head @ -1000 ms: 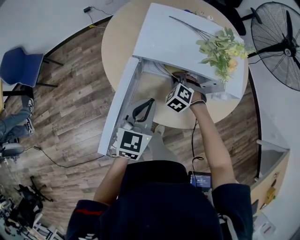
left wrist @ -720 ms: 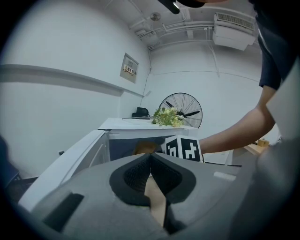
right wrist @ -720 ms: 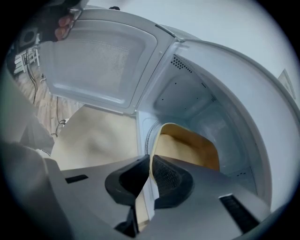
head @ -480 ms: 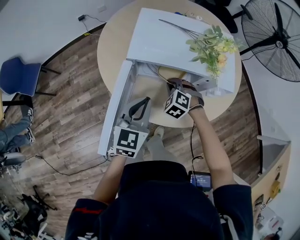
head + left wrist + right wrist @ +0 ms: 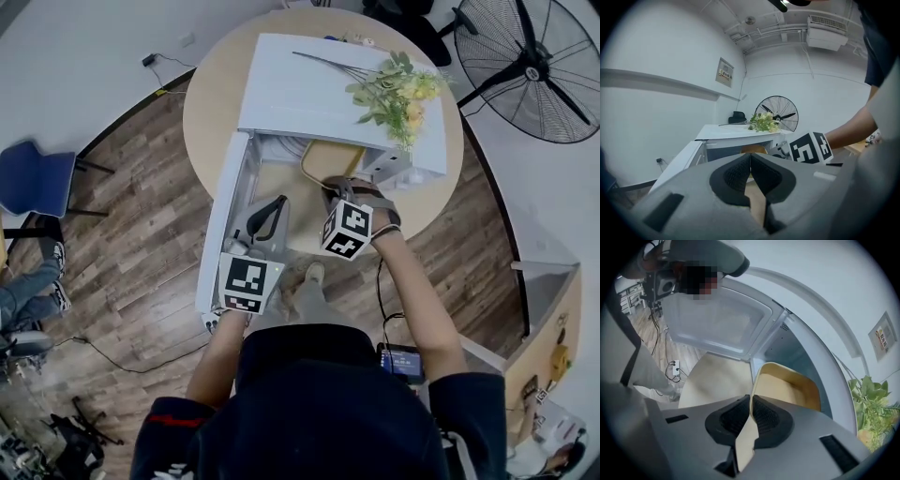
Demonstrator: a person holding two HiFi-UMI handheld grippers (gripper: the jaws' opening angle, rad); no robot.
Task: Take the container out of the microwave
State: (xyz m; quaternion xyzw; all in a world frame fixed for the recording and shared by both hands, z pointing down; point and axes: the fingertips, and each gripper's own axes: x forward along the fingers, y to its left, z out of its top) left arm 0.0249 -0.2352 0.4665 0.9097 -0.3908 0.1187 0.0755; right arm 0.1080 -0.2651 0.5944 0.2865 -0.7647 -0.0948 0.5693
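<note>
The white microwave (image 5: 319, 84) stands on the round wooden table (image 5: 211, 89) with its door (image 5: 223, 220) swung open to the left. A tan, shallow container (image 5: 326, 161) sits at the oven's mouth, most of it outside the cavity. My right gripper (image 5: 339, 187) is shut on its near rim, and in the right gripper view the container's (image 5: 787, 385) wall is pinched between the pads of that gripper (image 5: 751, 401). My left gripper (image 5: 272, 208) hovers beside the open door, and in its own view its jaws (image 5: 750, 159) meet with nothing between them.
A spray of artificial flowers (image 5: 394, 89) lies on the microwave's top, at its right front corner. A standing fan (image 5: 534, 66) is at the upper right and a blue chair (image 5: 33, 178) at the left. Cables trail over the wood floor.
My right gripper has drawn back toward me and risen a little, bringing the container out of the oven cavity. The left gripper has stayed by the door.
</note>
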